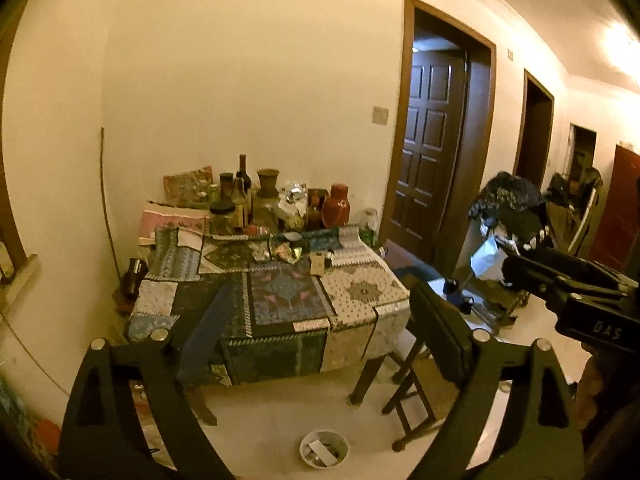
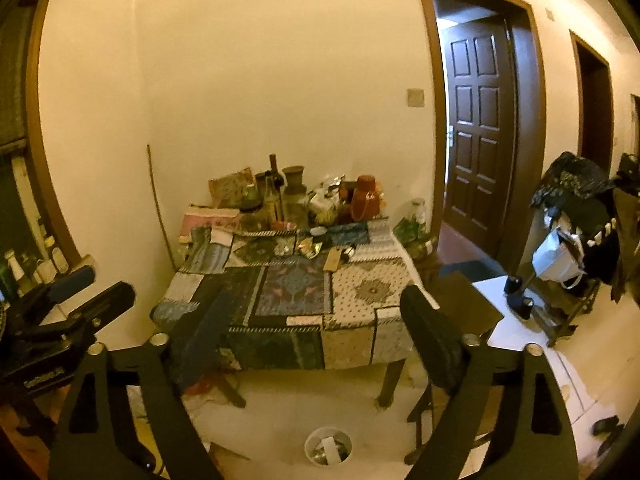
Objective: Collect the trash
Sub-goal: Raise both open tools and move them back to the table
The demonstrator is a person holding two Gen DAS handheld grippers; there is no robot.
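Above table [image 1: 360, 300], both claws wide, empty.

- This is a room in a home.
- A table [image 2: 360, 344] with a patchwork cloth [image 2: 296, 292] stands by the wall.
- Bottles, jars and a red vase [image 2: 365, 202] crowd its far end.
- Brown wooden doors [image 2: 478, 120] open off a hallway.
- Clothes hang on a rack [image 2: 576, 216].
- A small trash bin [image 2: 328, 446] sits on the floor.
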